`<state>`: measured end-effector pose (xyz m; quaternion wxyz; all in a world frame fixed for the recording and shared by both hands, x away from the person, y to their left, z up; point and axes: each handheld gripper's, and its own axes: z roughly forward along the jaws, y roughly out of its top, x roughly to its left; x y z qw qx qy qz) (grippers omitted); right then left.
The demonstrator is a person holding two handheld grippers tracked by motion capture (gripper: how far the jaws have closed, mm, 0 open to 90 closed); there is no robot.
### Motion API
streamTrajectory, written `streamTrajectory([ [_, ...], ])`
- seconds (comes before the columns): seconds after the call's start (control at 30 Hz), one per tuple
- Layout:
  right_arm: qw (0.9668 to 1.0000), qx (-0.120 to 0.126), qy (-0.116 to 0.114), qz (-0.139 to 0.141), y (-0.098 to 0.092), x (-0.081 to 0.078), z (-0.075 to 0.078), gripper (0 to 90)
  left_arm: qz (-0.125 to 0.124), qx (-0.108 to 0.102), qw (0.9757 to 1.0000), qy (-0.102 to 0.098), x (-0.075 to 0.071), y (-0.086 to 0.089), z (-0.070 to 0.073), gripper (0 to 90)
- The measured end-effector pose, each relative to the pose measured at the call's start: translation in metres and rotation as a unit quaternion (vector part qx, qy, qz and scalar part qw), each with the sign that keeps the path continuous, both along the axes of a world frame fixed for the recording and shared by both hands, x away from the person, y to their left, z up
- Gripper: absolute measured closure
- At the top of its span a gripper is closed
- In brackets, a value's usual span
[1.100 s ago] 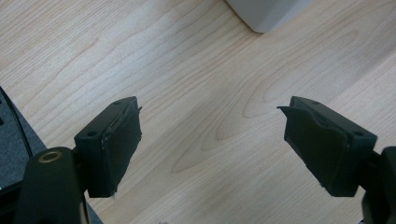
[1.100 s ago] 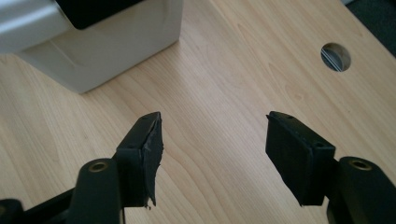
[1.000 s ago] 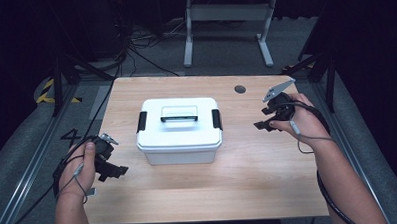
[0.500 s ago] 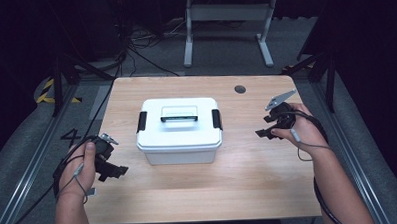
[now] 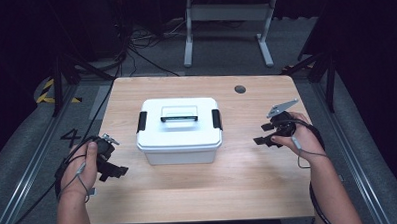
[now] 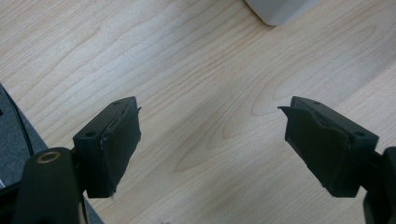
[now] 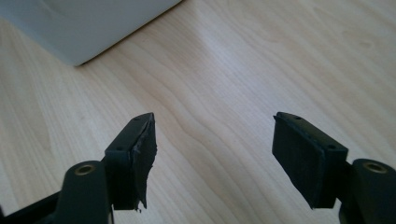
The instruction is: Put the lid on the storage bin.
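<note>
A white lidded box [image 5: 179, 130] with a black handle and black side latches stands in the middle of the wooden table [image 5: 249, 180]. My left gripper [image 5: 114, 171] rests low over the table to the box's left, jaws open with only bare wood between them [image 6: 212, 140]. The box's corner [image 6: 280, 9] shows at the top of the left gripper view. My right gripper [image 5: 260, 134] is to the box's right, pointing toward it. Its jaws have just been opening and stand wide with nothing between them [image 7: 215, 149]. The box's lower edge [image 7: 79, 28] fills the upper left of the right gripper view.
A round cable hole [image 5: 240, 89] sits near the table's far right edge. Behind the table stands a white frame leg [image 5: 228, 21] on grey carpet, with cables [image 5: 134, 49] trailing on the floor at the left. Bare wood lies in front of the box.
My right gripper has come down and slightly nearer, from beside the box's far right to low over the table. The left gripper and the box have stayed put.
</note>
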<state>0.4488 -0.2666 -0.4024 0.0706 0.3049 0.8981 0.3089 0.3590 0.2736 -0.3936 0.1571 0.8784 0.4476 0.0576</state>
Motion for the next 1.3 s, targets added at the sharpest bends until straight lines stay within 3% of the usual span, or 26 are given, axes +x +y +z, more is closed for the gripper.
streamTrajectory([
  [0.1, 1.0000, 0.004, 0.008, -0.003, -0.002, 0.000, -0.004, 31.1, -0.003, 0.001, 1.0000, 0.002, 0.001, -0.002, -0.002, 18.9],
  [0.27, 0.9999, -0.010, 0.010, -0.004, -0.003, -0.002, -0.012, 30.9, -0.004, 0.005, 0.9999, 0.008, 0.003, -0.006, -0.005, 18.7],
  [0.37, 0.9993, -0.033, 0.014, -0.010, -0.006, -0.003, -0.019, 29.7, -0.006, 0.008, 0.9999, 0.014, 0.003, -0.007, -0.007, 18.7],
  [0.43, 0.9983, -0.048, 0.030, -0.015, -0.009, -0.003, -0.026, 30.1, -0.010, 0.013, 0.9998, 0.013, 0.004, -0.007, -0.007, 18.7],
  [0.6, 0.9967, -0.067, 0.042, -0.020, -0.015, -0.004, -0.036, 30.3, -0.010, 0.013, 0.9998, 0.015, 0.005, -0.006, -0.009, 18.7],
  [0.7, 0.9929, -0.103, 0.055, -0.023, -0.020, -0.005, -0.044, 29.5, -0.007, 0.013, 0.9997, 0.019, 0.006, -0.007, -0.011, 18.8],
  [0.83, 0.9912, -0.113, 0.063, -0.028, -0.024, -0.005, -0.049, 29.4, -0.004, 0.007, 0.9996, 0.026, 0.006, -0.008, -0.013, 18.7],
  [0.93, 0.9895, -0.126, 0.064, -0.033, -0.025, -0.006, -0.050, 28.7, -0.009, 0.020, 0.9994, 0.027, 0.007, -0.009, -0.014, 18.7],
  [1.13, 0.9892, -0.127, 0.064, -0.038, -0.029, -0.007, -0.049, 28.8, -0.014, 0.035, 0.9988, 0.030, 0.010, -0.009, -0.016, 19.3],
  [1.3, 0.9890, -0.128, 0.060, -0.043, -0.032, -0.009, -0.048, 28.7, -0.005, 0.028, 0.9989, 0.038, 0.011, -0.010, -0.015, 18.7],
])
